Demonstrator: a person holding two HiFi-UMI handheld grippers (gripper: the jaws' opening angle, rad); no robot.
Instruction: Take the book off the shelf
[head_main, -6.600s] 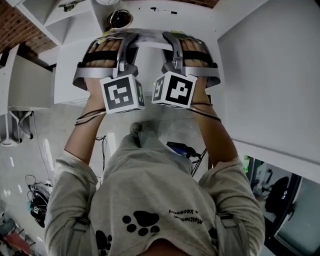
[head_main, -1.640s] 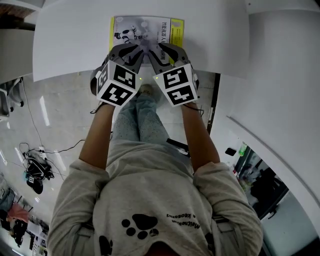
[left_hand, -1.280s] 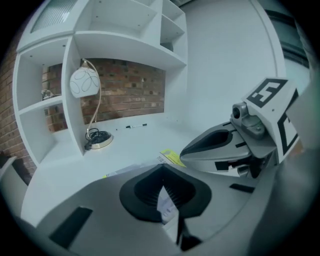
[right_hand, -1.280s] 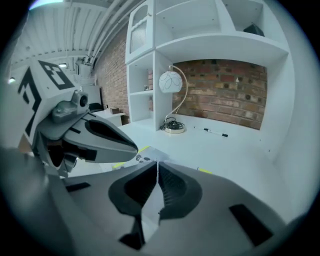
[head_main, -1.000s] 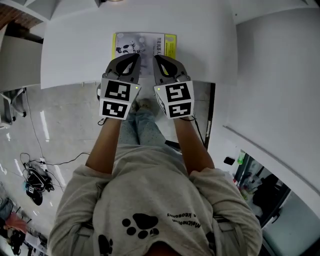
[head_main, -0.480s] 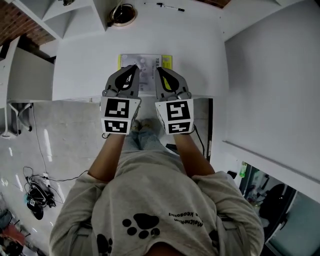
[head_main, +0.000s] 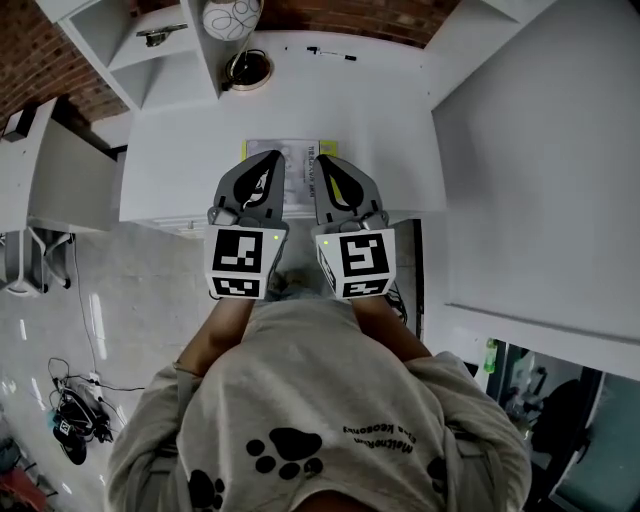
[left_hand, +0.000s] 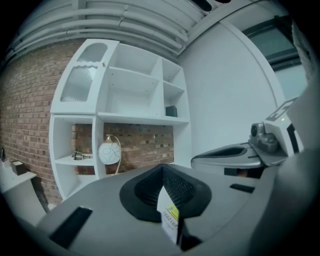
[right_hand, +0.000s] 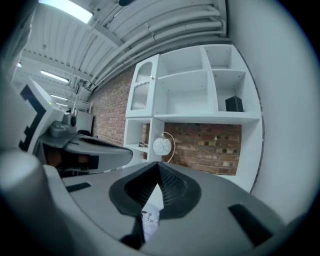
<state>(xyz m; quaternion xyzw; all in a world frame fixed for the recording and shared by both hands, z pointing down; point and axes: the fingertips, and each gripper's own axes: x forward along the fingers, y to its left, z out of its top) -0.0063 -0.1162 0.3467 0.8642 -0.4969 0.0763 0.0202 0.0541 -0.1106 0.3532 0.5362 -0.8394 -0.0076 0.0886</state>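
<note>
Holding the thin pale-grey paper book with a yellow strip on its right edge (head_main: 298, 160) by its near edge, the left gripper (head_main: 272, 158) and the right gripper (head_main: 322, 161) stand side by side, tips turned a little toward each other. Both pairs of jaws are clenched. In the left gripper view a strip of printed paper with a small yellow label sits in the slit between the black ribbed pads. In the right gripper view a white strip with a small dark drawing sits in the same place. I judge that each gripper is grasping the book, not only lying over it.

For the coming move one relation matters. The book lies flat, straight ahead of the jaws and away from the person, and its visible long side runs left to right, across the line of the grippers. Each gripper has its own half of the near edge, so neither is nearer.

The book is over the white tabletop (head_main: 170, 150), near its front edge and well apart from the white shelf unit (left_hand: 125, 90) with the round white lamp (left_hand: 109, 152). It is already off the shelf. Whether it rests on the tabletop or hangs just above it, I cannot tell. It looks thin, so it may sag if one side is let go first.
</note>
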